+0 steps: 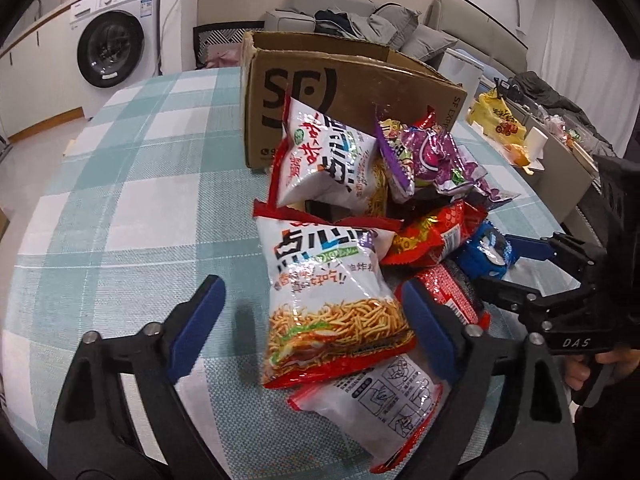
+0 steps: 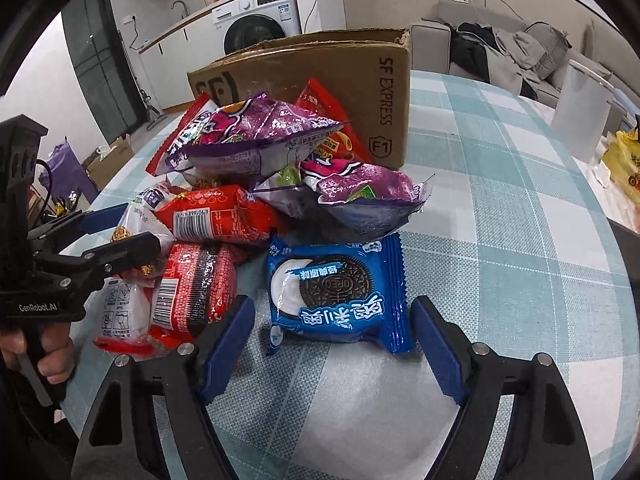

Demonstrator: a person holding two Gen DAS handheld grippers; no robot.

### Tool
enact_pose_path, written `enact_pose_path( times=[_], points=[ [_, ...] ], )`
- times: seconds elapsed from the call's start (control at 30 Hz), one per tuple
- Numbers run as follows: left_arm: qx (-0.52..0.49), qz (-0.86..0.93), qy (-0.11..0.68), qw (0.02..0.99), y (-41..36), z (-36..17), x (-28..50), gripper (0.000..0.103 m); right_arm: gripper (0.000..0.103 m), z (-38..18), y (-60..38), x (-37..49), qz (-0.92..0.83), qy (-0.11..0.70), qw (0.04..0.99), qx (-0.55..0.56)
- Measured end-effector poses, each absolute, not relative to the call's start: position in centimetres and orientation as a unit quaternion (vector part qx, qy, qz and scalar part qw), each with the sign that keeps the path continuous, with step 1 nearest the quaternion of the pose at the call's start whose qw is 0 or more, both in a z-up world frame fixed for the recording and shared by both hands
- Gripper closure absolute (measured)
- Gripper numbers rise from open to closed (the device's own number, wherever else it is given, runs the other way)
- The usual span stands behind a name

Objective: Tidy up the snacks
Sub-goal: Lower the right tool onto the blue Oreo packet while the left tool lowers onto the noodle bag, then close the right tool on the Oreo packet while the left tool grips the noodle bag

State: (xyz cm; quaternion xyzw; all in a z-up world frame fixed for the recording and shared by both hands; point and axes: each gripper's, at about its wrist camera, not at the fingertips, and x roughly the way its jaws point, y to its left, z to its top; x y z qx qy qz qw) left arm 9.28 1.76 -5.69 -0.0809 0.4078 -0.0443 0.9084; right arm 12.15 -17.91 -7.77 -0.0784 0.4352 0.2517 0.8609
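Observation:
A pile of snack packs lies on the checked tablecloth (image 1: pixel 120 200) in front of an open cardboard box (image 1: pixel 360 88). My left gripper (image 1: pixel 314 324) is open and straddles a white-and-red noodle snack bag (image 1: pixel 332 300); its pads do not press the bag. A second noodle bag (image 1: pixel 324 160) leans on the box. My right gripper (image 2: pixel 334 352) is open, with a blue Oreo pack (image 2: pixel 336 292) lying flat just ahead of its fingertips, untouched. Purple packs (image 2: pixel 260 136) and red packs (image 2: pixel 216 216) are heaped behind it. The left gripper (image 2: pixel 120 230) shows at the pile's left side.
The cardboard box (image 2: pixel 320 68) stands behind the pile, its open top facing up. A washing machine (image 1: pixel 112 48) and a grey sofa (image 1: pixel 360 20) are beyond the table. A white bin (image 2: pixel 580 120) and a yellow bag (image 1: pixel 500 120) stand to the right.

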Motion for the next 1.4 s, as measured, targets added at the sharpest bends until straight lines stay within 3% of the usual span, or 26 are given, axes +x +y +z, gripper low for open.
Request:
enact_pose_path(
  times=[0.07, 0.13, 0.3, 0.43, 1.4],
  points=[
    [-0.088, -0.055, 0.412, 0.905, 1.8, -6.0, 9.4, 0.032, 0.023, -7.8, -17.6, 12.0, 0.247, 0.434, 0.862, -0.093],
    [-0.093, -0.066, 0.416, 0.902, 1.8, -6.3, 9.8, 0.042, 0.034, -7.8, -17.5, 11.9, 0.243, 0.431, 0.863, -0.1],
    [-0.08, -0.071, 0.41, 0.906, 1.3, -6.3, 9.7, 0.05, 0.052, -7.6, -17.9, 11.7, 0.244, 0.427, 0.866, -0.094],
    [-0.078, -0.071, 0.407, 0.907, 0.8, -6.0, 8.8, 0.052, 0.056, -7.5, -18.2, 11.5, 0.247, 0.424, 0.867, -0.088],
    [-0.078, -0.056, 0.346, 0.933, 0.6, -2.3, 3.9, 0.055, 0.059, -4.6, -21.4, 9.5, 0.252, 0.357, 0.899, -0.031]
  ],
)
